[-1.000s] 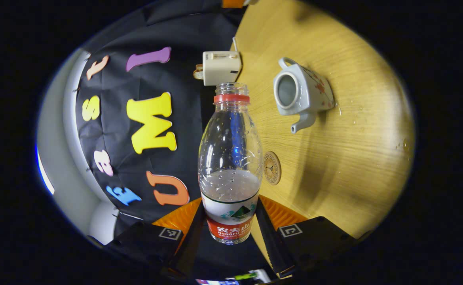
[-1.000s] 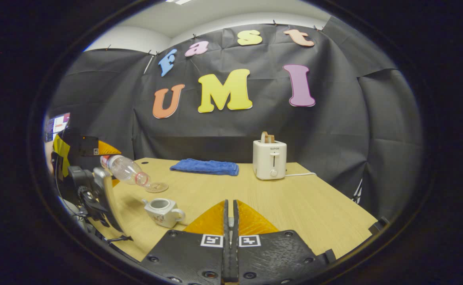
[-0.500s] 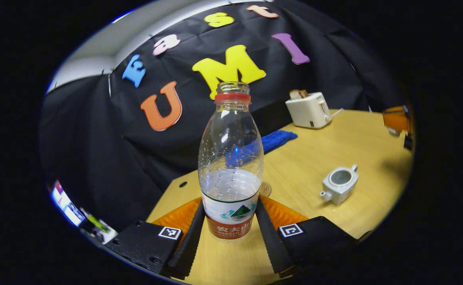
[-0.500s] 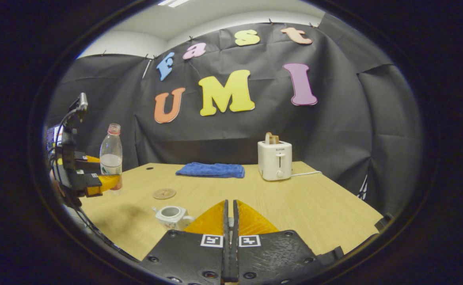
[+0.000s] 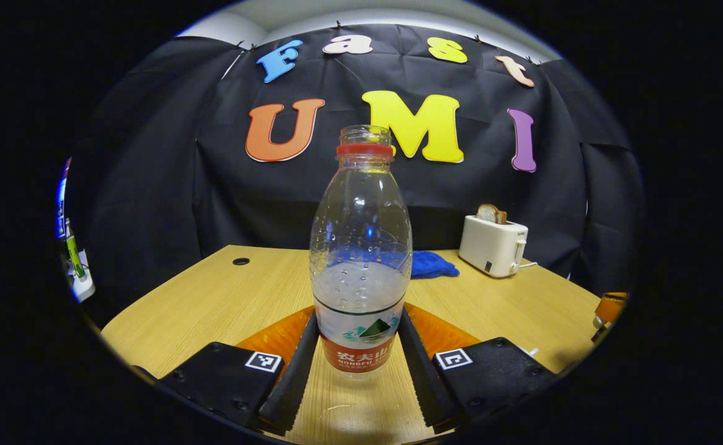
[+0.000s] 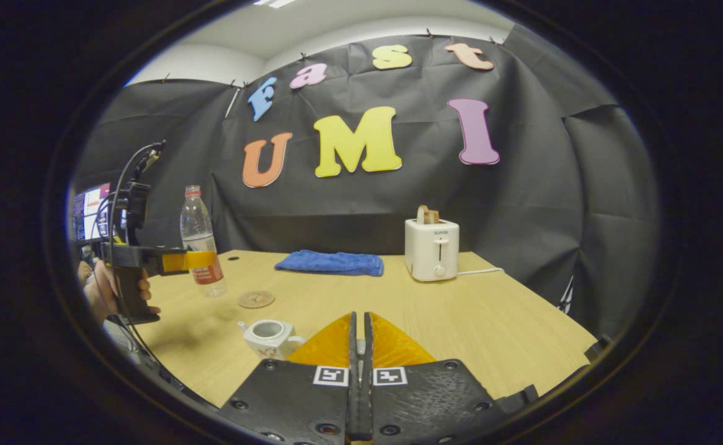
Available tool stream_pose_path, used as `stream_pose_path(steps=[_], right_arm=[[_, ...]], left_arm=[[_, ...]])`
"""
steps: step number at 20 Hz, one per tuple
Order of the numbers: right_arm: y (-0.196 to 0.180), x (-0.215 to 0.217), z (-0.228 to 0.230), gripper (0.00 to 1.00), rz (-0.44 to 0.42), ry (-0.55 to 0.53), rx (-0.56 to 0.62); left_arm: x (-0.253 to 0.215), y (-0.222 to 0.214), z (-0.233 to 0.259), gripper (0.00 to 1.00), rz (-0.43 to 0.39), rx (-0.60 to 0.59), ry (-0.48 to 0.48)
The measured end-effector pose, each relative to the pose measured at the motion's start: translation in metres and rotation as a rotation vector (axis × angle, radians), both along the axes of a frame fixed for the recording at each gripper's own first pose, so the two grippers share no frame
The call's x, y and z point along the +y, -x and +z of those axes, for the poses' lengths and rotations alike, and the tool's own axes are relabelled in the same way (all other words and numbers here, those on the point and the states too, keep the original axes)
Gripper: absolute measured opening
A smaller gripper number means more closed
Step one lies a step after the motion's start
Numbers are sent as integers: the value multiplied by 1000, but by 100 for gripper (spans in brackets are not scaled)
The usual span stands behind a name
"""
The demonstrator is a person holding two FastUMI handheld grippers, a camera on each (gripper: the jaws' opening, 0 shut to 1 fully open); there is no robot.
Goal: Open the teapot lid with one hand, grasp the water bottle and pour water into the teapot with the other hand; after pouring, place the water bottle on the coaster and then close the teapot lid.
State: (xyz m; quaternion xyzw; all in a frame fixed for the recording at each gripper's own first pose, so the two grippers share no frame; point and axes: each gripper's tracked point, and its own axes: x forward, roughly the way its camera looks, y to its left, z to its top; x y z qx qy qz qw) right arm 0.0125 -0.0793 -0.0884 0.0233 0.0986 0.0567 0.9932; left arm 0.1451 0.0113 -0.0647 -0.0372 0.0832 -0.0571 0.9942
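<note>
Left gripper view: the left gripper clamps the upright water bottle at its label, centre frame, uncapped and part full. Bare table spreads lower left.

Right gripper view: the right gripper is clenched (on what, I cannot tell); the lidless teapot sits just left of it, the coaster beyond, beside the held bottle.

Clear bottle, red neck ring; blue towel; white toaster.

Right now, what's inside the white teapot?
The small white ceramic teapot stands lidless on the wooden table; its open mouth shows pale inner wall. Whether water sits below can't be told. Its right side is hidden by the right gripper.
</note>
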Motion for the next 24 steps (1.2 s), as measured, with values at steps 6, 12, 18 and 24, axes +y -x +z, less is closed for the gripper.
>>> stream_pose_path(steps=[6,12,18,24], right_arm=[[-8,-6,-7,0,-10,15,18],[-16,-5,-16,0,-11,24,43],[-20,-4,-22,0,-9,20,61],[-18,0,-20,0,-1,26,56]], left_arm=[[1,-55,-21,76,15,26,22],[-17,-81,-46,77,-10,70,4],[-20,-85,-53,80,-25,80,14],[-23,-80,-59,99,-43,109,-4]])
